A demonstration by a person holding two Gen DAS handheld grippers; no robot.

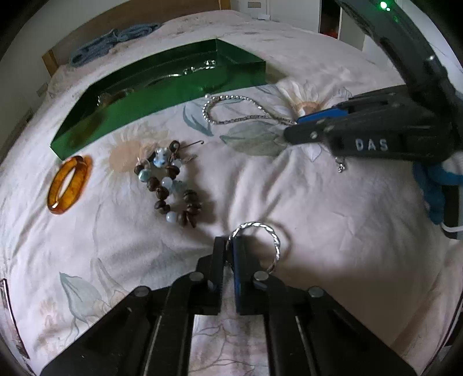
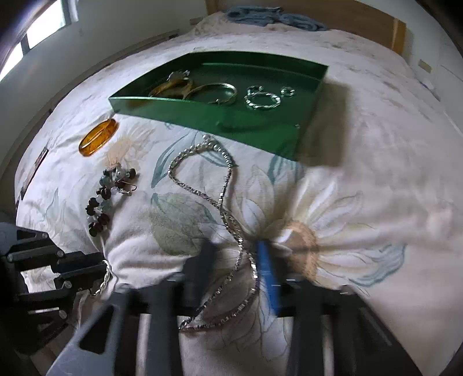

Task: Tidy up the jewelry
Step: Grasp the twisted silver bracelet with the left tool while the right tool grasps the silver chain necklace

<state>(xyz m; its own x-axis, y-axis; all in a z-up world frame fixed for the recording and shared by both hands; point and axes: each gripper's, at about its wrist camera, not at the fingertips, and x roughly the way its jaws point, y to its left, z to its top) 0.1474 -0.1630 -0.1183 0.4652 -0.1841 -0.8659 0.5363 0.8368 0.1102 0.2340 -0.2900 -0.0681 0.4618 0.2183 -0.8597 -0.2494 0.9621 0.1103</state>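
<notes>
In the left wrist view the left gripper sits at the lower centre, its jaws pressed together on the rim of a twisted silver ring that stands on the floral bedspread. To the ring's right the cloth is bare all the way to the frame's edge.

Up and left of that claw lies a beaded bracelet, and further left an amber bangle. Both are apart from the ring.

The right gripper, at the lower centre of its own view, straddles a silver chain necklace. The fingers are blurred, and I cannot tell whether the pads press on the chain. The chain snakes upward to the near wall of the green tray, which bars the way across the upper middle. Inside it lie several gold and silver hoops.

A blue cloth rests at the far edge of the bed, by the wooden headboard.
</notes>
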